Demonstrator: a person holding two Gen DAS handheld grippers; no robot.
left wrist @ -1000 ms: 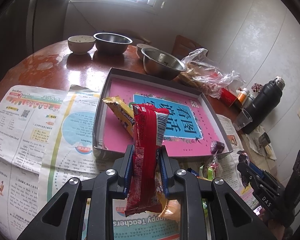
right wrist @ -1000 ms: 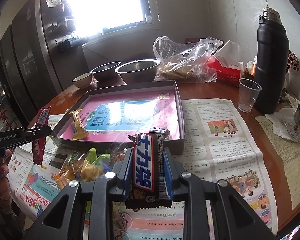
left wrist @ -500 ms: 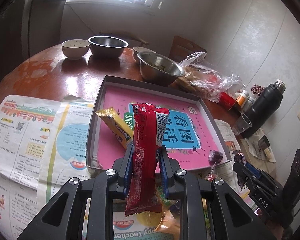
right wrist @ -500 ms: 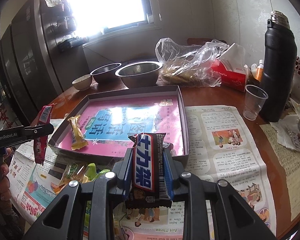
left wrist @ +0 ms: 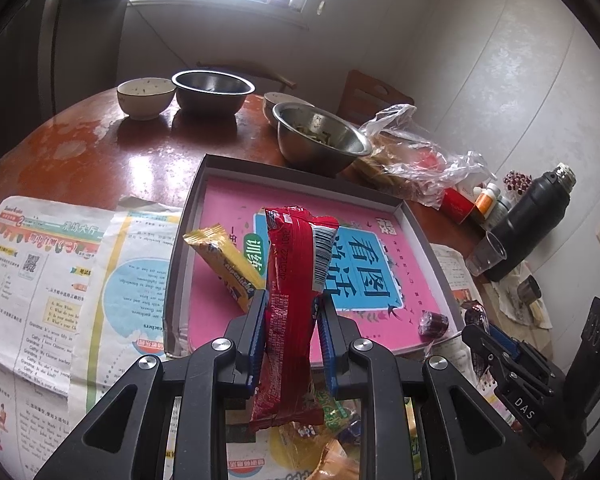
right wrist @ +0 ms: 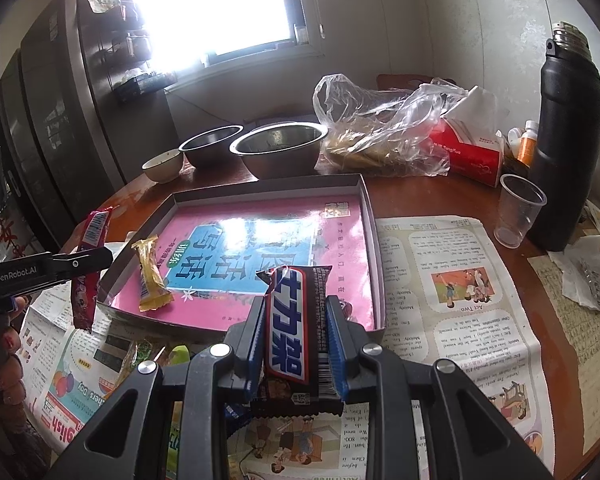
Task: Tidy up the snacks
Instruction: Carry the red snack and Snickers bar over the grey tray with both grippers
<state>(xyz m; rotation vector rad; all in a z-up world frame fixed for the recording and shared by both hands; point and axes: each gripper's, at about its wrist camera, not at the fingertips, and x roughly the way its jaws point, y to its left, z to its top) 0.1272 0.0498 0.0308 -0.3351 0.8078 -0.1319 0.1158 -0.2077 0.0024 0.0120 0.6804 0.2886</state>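
My left gripper [left wrist: 290,304] is shut on a long red snack packet [left wrist: 296,280], held upright above the near edge of the shallow box [left wrist: 188,240] with a pink printed floor. A yellow snack bar [left wrist: 228,264] lies in the box's near left corner, and a small purple candy [left wrist: 433,323] lies in its near right corner. My right gripper [right wrist: 296,312] is shut on a dark chocolate bar [right wrist: 296,320], held just before the box's near right edge [right wrist: 376,264]. From the right wrist view the left gripper [right wrist: 100,258] hangs at the box's left side with the red packet [right wrist: 88,272]. Loose snacks [right wrist: 140,356] lie on the newspaper below.
Two steel bowls [right wrist: 278,152] and a ceramic bowl [left wrist: 146,96] stand behind the box. A plastic bag [right wrist: 380,128], a red tissue pack [right wrist: 468,156], a clear cup [right wrist: 518,210] and a black flask [right wrist: 568,136] stand at the right. Newspapers [left wrist: 40,280] cover the near table.
Both grippers have moved forward towards the box with their snacks still held. The box and the bowls now sit nearer and lower in both views.
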